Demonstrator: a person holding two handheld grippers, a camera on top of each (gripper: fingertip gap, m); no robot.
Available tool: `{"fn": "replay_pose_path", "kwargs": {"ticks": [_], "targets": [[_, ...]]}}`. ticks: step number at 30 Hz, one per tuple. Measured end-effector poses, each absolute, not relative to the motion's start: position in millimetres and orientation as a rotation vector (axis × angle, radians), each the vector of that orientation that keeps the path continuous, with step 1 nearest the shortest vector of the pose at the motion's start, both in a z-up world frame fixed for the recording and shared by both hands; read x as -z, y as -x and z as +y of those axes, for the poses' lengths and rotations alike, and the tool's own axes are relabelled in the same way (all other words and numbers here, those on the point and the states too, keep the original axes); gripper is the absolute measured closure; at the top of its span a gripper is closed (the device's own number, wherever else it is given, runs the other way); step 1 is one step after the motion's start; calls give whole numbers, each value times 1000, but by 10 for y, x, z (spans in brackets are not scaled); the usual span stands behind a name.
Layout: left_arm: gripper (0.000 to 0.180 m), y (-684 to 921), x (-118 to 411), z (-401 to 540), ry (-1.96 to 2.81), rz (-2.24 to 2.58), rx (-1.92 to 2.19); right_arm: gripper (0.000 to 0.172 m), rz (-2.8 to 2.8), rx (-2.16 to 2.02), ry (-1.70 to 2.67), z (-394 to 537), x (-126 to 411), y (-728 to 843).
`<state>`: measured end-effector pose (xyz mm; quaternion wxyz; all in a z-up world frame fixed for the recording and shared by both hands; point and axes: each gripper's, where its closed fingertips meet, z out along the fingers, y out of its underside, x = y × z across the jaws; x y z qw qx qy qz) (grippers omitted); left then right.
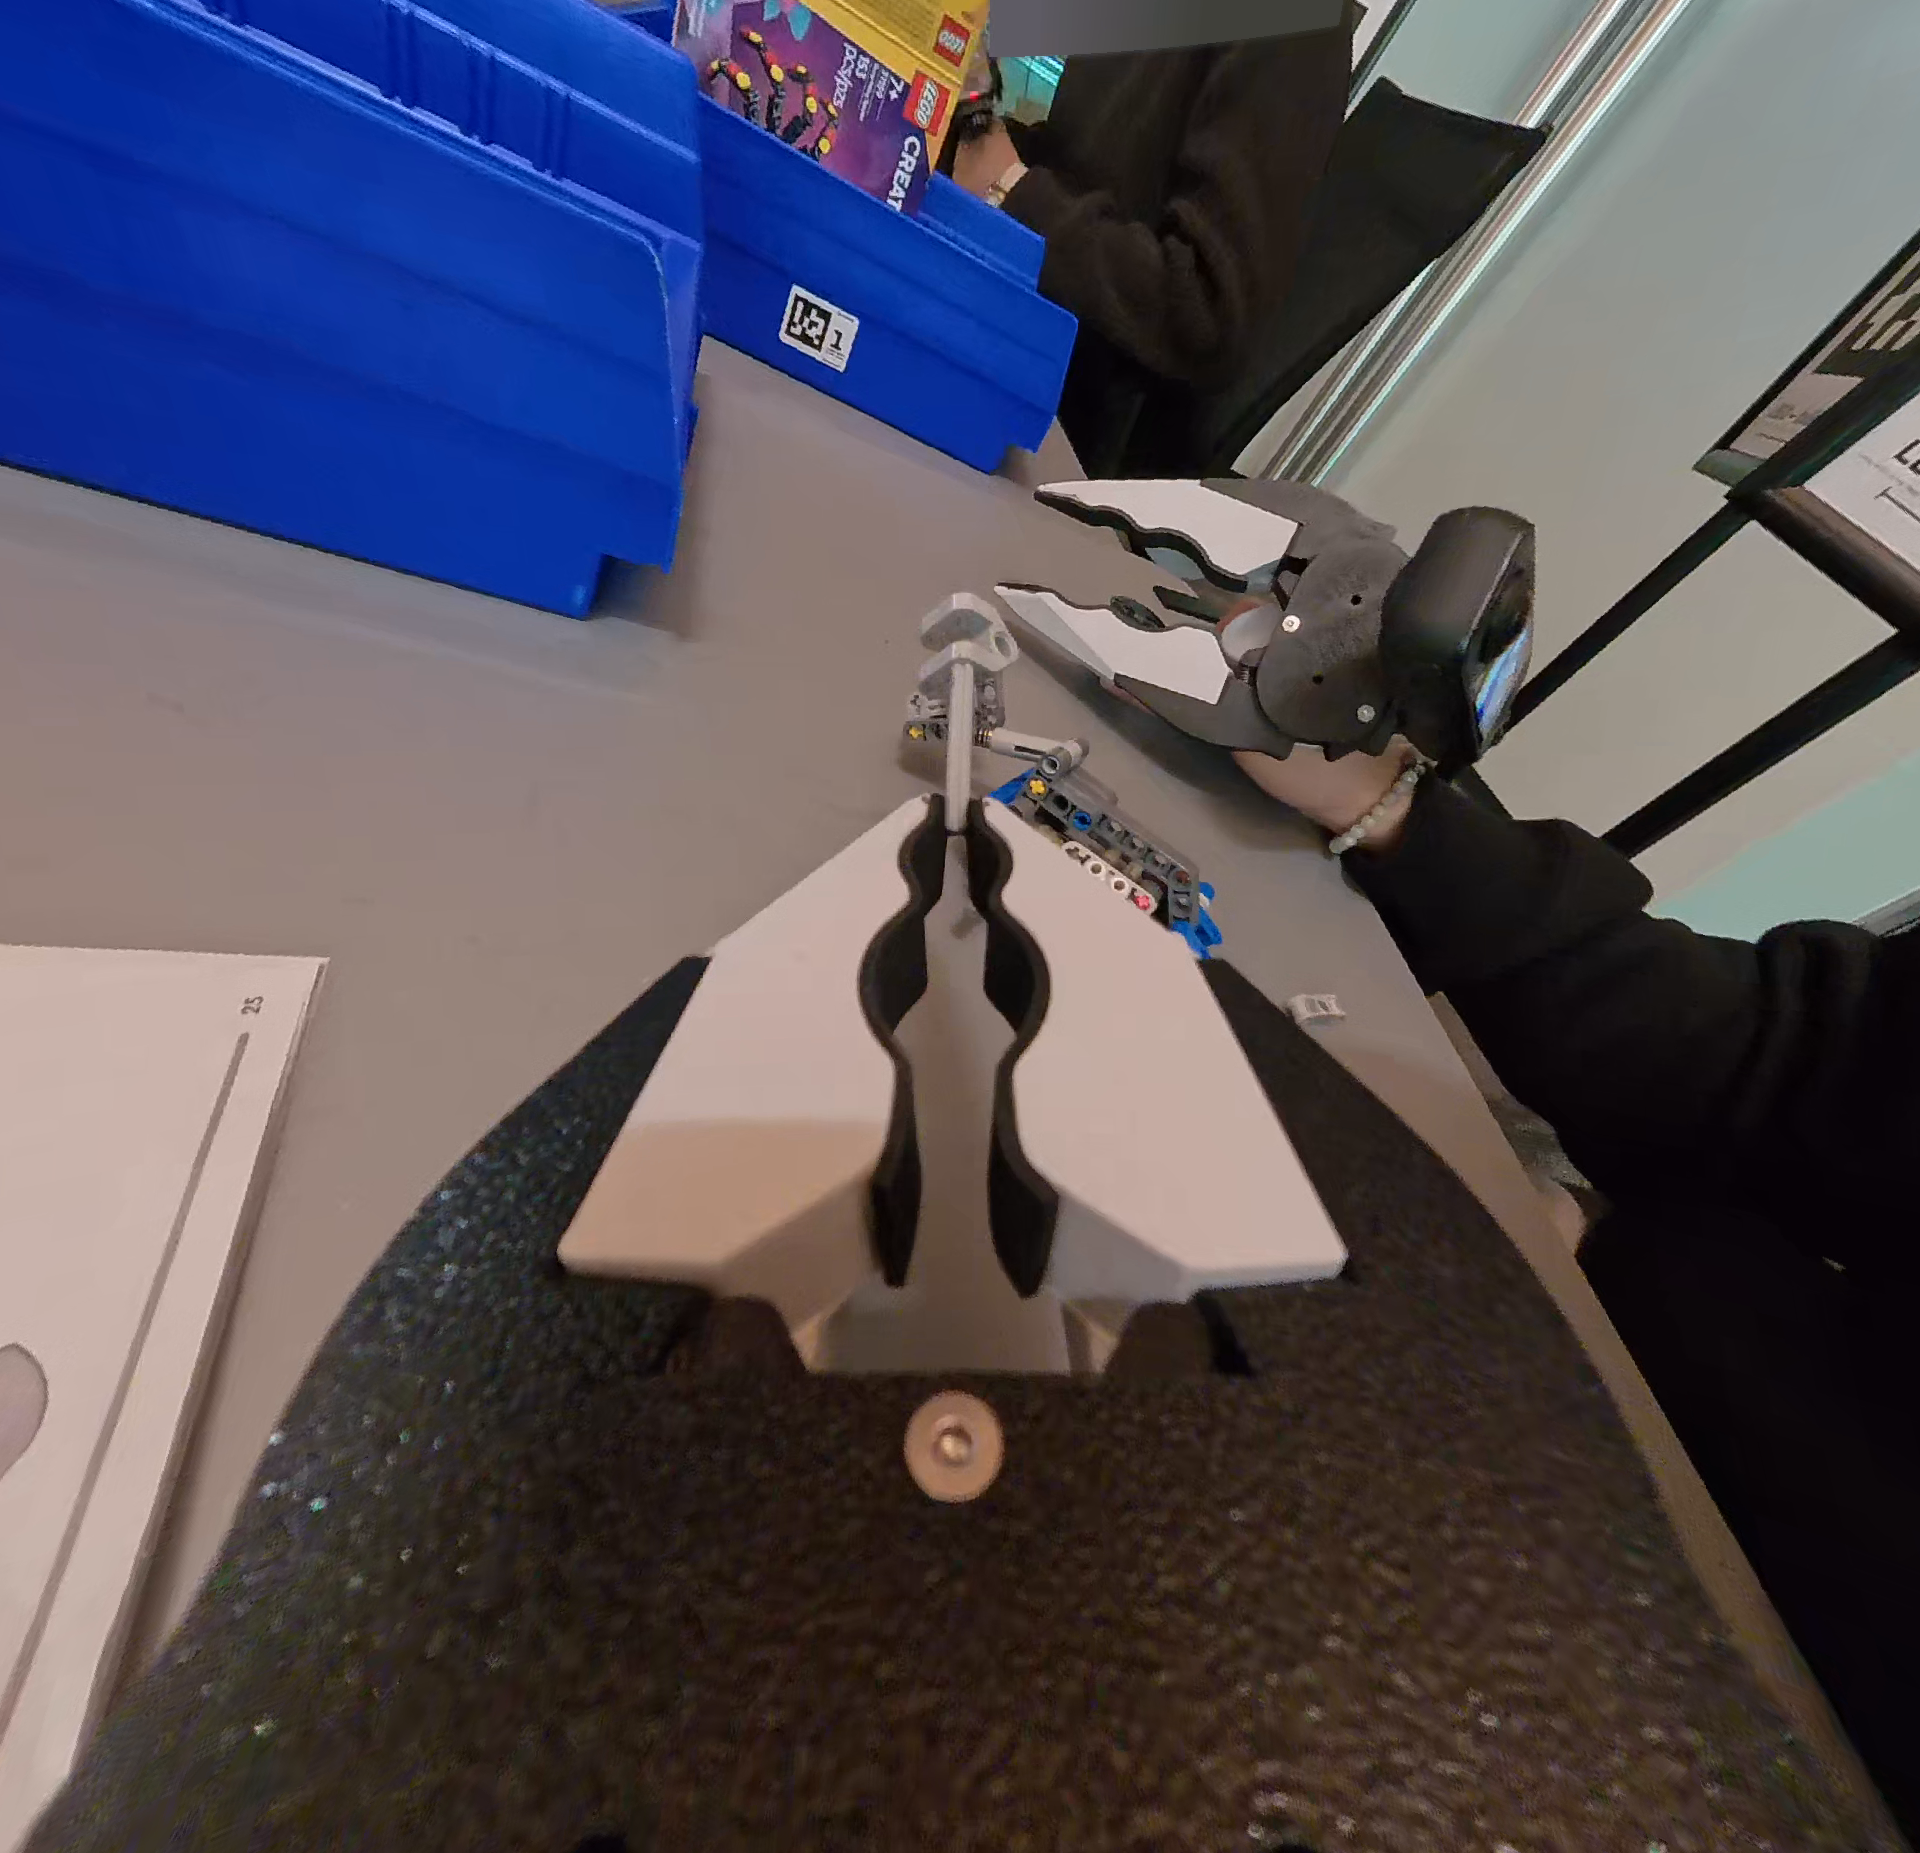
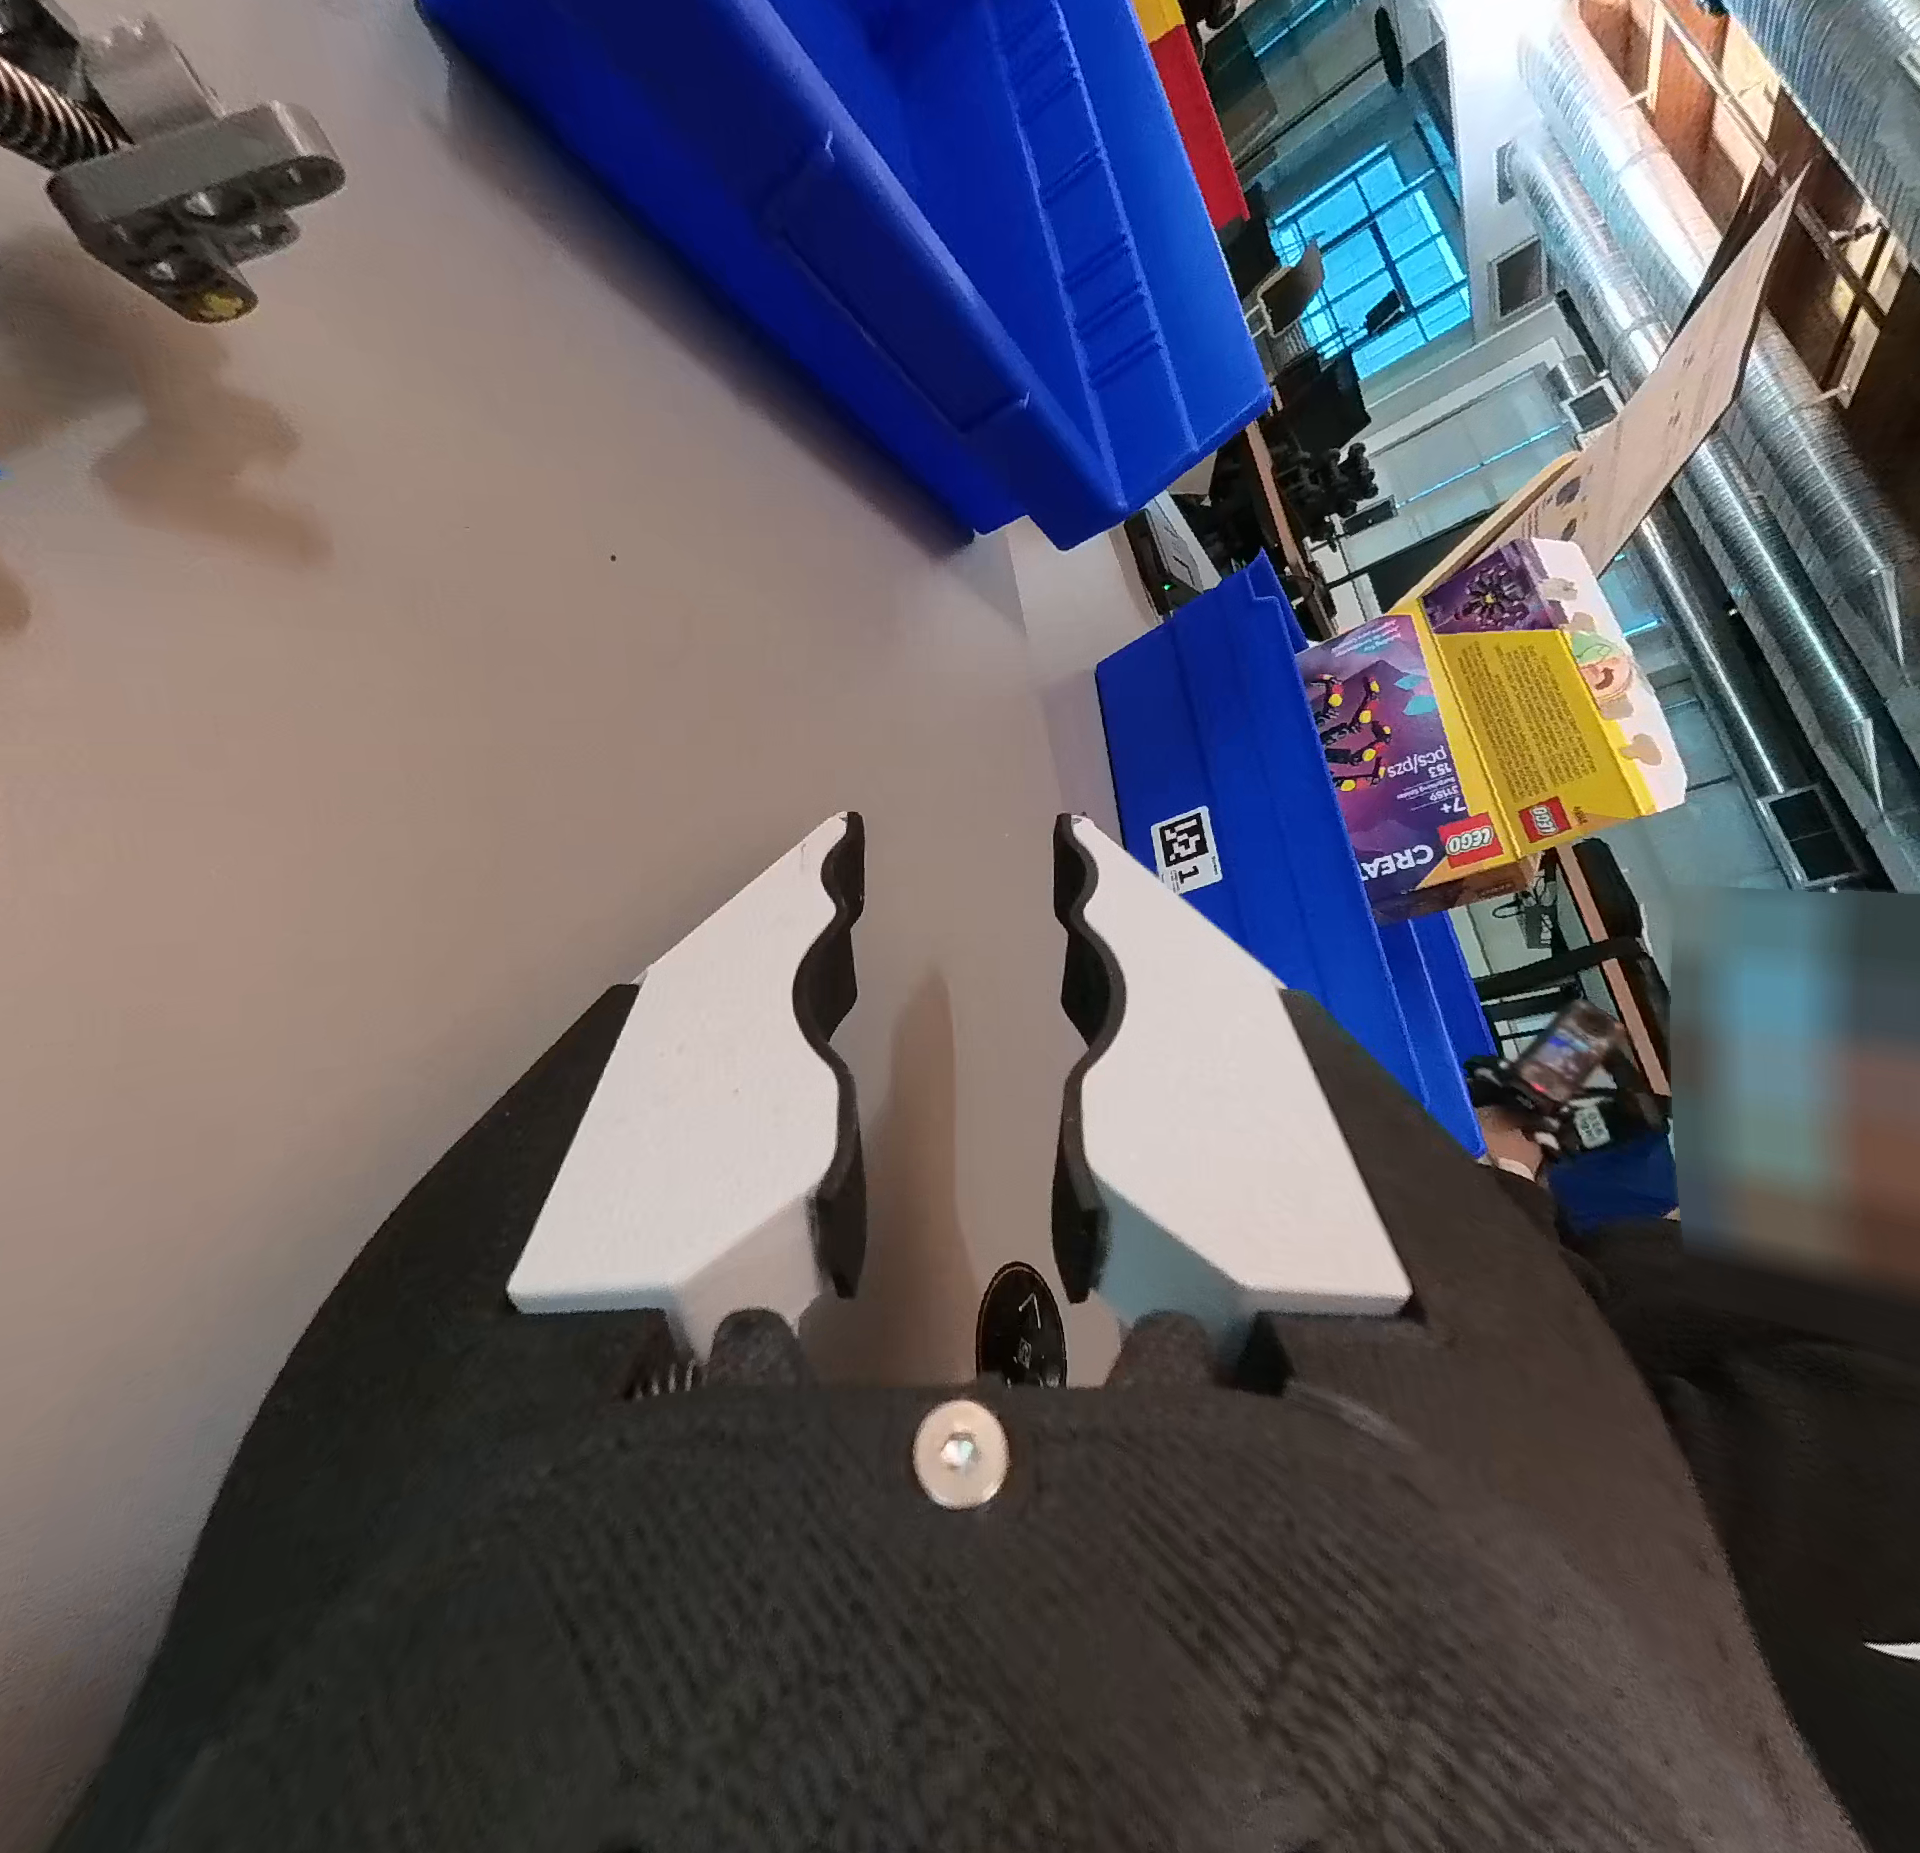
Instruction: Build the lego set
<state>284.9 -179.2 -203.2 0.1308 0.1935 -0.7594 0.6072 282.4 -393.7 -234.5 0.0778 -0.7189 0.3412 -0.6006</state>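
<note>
The left gripper [image 1: 958,829] is pinched tight on a thin grey axle rod [image 1: 958,738], pads [image 1: 982,847] pressing both sides of it. The rod has grey connector pieces [image 1: 966,631] at its far end and hangs right over a grey-and-blue brick model [image 1: 1117,847] lying on the grey table [image 1: 416,743]. The right gripper [image 2: 956,847] is spread wide open, nothing between its fingers, resting just beside the model. Blue bins [image 1: 343,276] sit behind, one holding a purple-and-yellow toy box [image 1: 831,58]. A white booklet [image 1: 125,1180] lies to the left, and a small grey piece [image 1: 1317,1006] sits loose near the table edge.
</note>
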Motion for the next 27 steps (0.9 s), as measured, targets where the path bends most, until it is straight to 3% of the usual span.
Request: {"fn": "replay_pose_path", "kwargs": {"ticks": [27], "targets": [[180, -2703, 2120, -1869, -438, -2325, -1691, 138, 909, 1852, 2187, -3835, 2316, -2824]]}}
